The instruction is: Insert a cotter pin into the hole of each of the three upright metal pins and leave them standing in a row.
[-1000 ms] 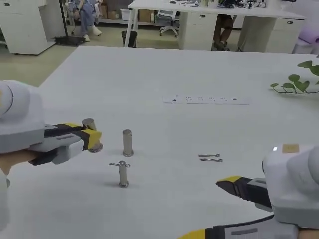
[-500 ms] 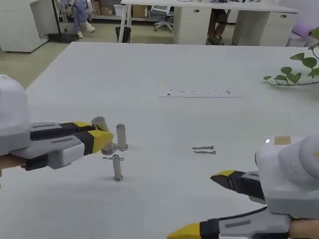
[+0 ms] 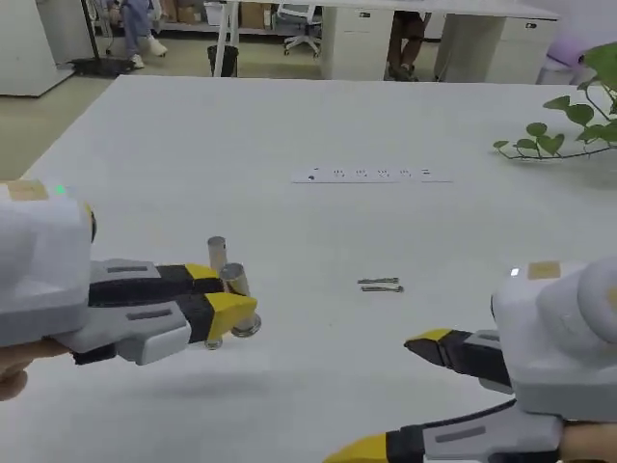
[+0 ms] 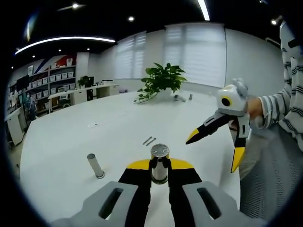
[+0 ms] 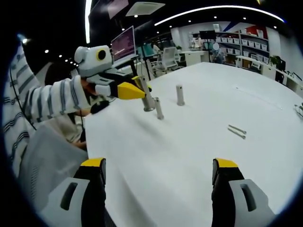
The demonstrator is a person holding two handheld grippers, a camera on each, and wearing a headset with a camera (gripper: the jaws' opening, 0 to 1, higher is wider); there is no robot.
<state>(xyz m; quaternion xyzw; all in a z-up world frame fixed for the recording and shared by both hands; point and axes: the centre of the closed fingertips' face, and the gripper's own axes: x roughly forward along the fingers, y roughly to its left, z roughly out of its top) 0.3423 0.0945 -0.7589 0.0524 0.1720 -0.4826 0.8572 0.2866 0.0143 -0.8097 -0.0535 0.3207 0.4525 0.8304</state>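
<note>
Room on the white table (image 3: 405, 231) is generous. Its far edge and left edge lie well away from the work. The surface between the two grippers is open except for two loose cotter pins (image 3: 380, 285), which lie side by side roughly midway between them. A flat power strip (image 3: 371, 175) sits farther back, and a leafy plant (image 3: 569, 130) reaches in over the right side.

The left gripper (image 3: 234, 294) comes in low from the left, its fingers clamped on an upright metal pin (image 4: 160, 163). The pin's round head stands just above the yellow tips. Whether its foot rests on the table cannot be told. A second pin (image 4: 95, 165) stands free near the held one, toward the far side of the table. In the right gripper view a third pin (image 5: 158, 108) stands just beside the held one.

The right gripper (image 3: 381, 400) hangs over the near right part of the table, well apart from all three pins, its fingers spread wide with nothing between them.
</note>
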